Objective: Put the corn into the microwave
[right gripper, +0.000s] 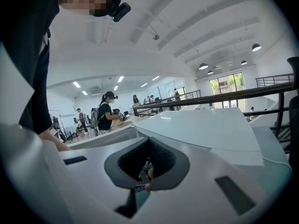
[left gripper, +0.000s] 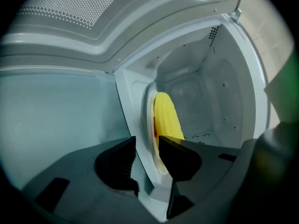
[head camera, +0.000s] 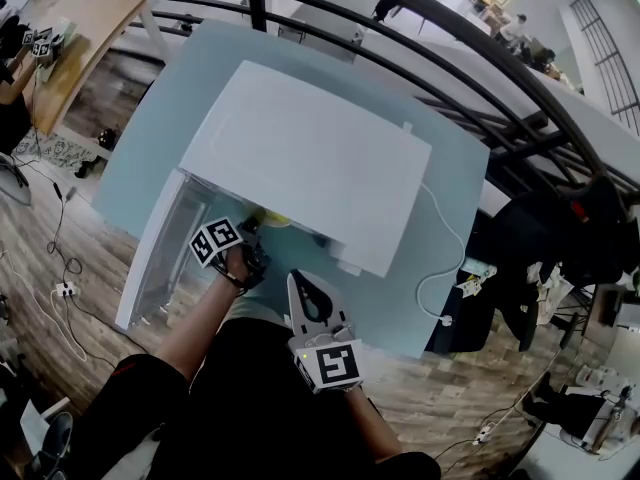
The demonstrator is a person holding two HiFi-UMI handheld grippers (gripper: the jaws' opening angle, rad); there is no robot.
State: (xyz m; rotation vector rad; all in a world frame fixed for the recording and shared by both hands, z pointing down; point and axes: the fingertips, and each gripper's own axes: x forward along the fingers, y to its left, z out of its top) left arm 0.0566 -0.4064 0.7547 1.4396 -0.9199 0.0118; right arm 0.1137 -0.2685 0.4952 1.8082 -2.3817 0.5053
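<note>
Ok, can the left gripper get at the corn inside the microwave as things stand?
Probably yes. The microwave door stands open, the left gripper is at the opening with its jaws apart, and the corn lies just beyond them inside, with nothing visible in between.

Looking down on a pale blue-green table, set on a wood-plank floor. Off to the upper left, a light wooden desk. Across the floor on the left, loose cables and a white power strip. Behind the table, a curving black railing. On the right, just beside the table, dark clothing in a heap. Over in the right gripper view: high white ceiling, round pendant lamps, bright strip lights further back, tall windows past the rail, people standing at a far desk.
</note>
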